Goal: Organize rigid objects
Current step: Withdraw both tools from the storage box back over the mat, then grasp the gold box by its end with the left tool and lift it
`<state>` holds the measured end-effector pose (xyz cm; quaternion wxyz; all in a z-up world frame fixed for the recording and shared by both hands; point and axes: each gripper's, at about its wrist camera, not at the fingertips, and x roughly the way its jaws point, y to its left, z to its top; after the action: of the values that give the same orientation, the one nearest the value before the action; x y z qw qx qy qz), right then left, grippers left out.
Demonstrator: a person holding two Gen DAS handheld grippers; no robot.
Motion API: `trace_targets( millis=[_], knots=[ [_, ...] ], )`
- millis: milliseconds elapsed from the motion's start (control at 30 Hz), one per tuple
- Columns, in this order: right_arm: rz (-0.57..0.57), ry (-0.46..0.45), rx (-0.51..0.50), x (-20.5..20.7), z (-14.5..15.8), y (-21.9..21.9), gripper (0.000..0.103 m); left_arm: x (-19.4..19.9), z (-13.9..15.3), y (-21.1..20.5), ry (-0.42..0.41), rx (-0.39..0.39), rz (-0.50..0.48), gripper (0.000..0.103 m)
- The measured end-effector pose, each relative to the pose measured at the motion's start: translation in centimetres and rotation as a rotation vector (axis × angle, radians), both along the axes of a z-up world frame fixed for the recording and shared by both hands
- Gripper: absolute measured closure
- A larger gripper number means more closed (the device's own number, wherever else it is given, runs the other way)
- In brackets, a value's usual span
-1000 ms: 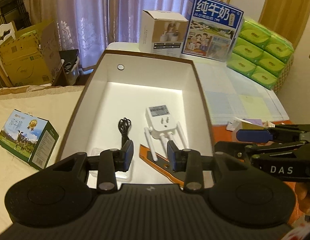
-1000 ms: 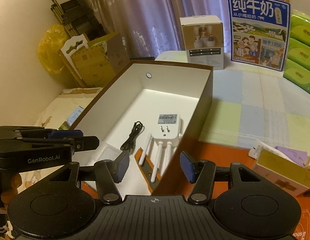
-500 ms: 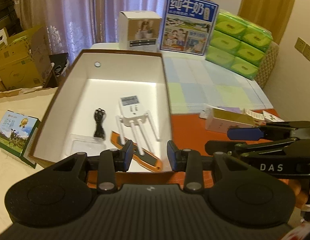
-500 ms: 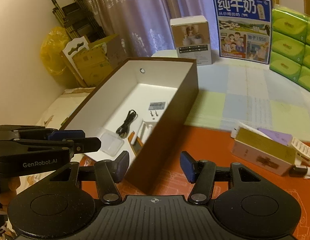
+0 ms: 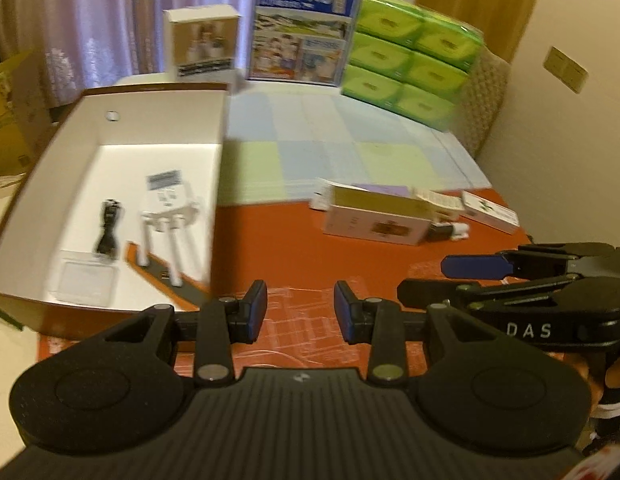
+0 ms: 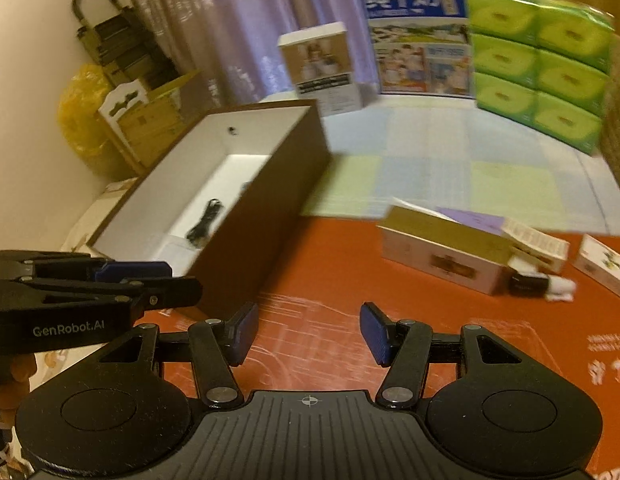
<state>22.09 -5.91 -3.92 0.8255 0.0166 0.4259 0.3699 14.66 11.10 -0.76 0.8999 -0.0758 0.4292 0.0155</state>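
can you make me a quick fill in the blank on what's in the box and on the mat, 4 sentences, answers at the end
1. The white plug-in device with antennas lies inside the open ____.
2. The coiled cable beside it is ____ in colour.
3. The stacked tissue packs at the back are ____.
4. Both the left gripper and the right gripper are empty, jaws ____.

Missing words: box; black; green; open

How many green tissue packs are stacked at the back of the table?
6 show in the right wrist view: top; middle; bottom. More may be hidden behind them.
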Motion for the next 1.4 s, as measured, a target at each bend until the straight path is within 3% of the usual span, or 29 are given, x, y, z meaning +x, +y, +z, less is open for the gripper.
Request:
trace_targets(
  millis=[600, 867, 1067, 1400],
  knots=[
    [-0.217, 0.06, -0.036, 3.2, -2.5, -12.1, 0.05, 5.5, -3.9, -9.2, 0.03, 0.001, -0.157, 0.065],
    [-0.264, 0.089, -0.06, 5.3, -4.1, -15.0, 0.05, 9.1, -6.2, -10.2, 0.009, 0.085, -0.226, 0.061],
    [-0.284, 0.111, -0.084, 7.1, -5.7, -15.9, 0.05, 12.3, -7.1, -9.8, 0.005, 0.169, -0.29, 0.051],
    [-0.303, 0.121, -0.111, 10.9, -7.8, -15.5, 0.05, 17.4, -9.2, -10.9, -0.017, 0.299, -0.521, 0.045]
  ],
)
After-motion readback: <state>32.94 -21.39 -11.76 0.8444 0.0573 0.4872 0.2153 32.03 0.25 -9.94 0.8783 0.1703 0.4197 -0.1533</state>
